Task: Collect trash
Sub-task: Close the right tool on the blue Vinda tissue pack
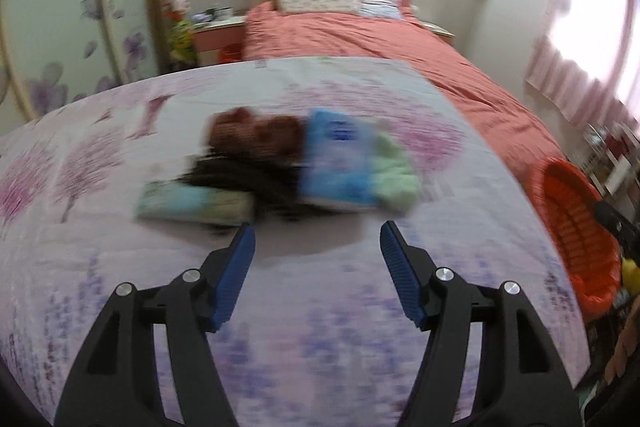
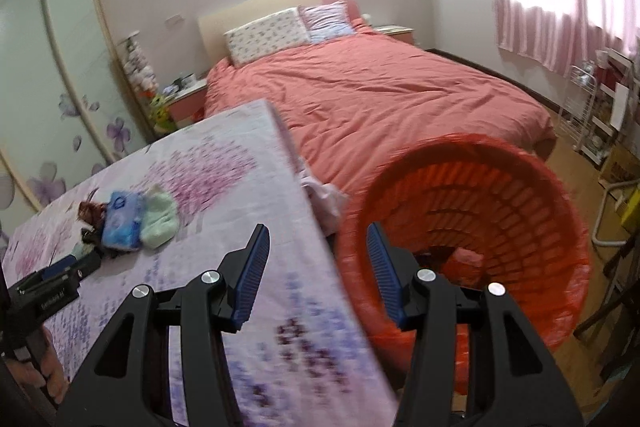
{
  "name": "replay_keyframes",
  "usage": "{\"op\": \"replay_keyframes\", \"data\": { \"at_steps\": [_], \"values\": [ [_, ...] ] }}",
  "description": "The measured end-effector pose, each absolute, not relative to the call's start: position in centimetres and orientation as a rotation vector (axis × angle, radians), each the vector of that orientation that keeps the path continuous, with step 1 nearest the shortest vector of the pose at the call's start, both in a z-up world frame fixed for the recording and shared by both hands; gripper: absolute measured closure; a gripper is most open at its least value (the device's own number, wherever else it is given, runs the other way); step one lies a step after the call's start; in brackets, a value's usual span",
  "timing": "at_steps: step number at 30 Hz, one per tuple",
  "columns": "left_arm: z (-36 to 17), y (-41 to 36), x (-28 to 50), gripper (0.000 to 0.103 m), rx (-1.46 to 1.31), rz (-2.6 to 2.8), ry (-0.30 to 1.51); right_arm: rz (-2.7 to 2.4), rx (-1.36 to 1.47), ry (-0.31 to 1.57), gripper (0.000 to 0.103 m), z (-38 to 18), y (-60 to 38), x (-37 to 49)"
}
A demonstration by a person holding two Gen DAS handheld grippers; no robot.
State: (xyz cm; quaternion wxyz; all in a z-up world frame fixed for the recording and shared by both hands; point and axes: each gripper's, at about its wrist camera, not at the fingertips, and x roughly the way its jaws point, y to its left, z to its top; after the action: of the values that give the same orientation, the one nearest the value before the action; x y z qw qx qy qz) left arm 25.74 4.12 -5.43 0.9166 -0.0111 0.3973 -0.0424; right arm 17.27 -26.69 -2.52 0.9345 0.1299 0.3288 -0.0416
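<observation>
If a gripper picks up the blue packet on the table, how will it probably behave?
The blue packet looks like a soft plastic pack, so it will probably dent and feel light. Its film may be slippery. It touches the green cloth, which might shift with it.

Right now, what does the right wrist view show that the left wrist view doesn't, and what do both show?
Only the right wrist view shows inside the orange basket, with something pinkish at its bottom, plus the wire rack by the curtain. Only the left wrist view shows the pale green packet at the pile's near left in full. Both show the blue pack, the mint cloth, the brown item, the floral-covered table and the pink bed. Both grippers are open and empty.
</observation>
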Motion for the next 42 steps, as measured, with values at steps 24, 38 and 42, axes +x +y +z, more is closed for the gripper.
{"op": "replay_keyframes", "data": {
  "at_steps": [24,38,42],
  "values": [
    [-5.0,19.1,23.6,0.036,-0.148,0.137,0.759,0.149,0.179,0.757,0.04,-3.8,-8.0,26.5],
    [-6.1,18.9,24.4,0.036,-0.157,0.111,0.779,0.095,0.132,0.812,0.05,-5.5,-6.5,28.1],
    [-6.1,17.4,25.0,0.032,-0.169,0.065,0.786,0.09,0.129,0.777,0.051,-4.7,-8.3,26.4]
  ]
}}
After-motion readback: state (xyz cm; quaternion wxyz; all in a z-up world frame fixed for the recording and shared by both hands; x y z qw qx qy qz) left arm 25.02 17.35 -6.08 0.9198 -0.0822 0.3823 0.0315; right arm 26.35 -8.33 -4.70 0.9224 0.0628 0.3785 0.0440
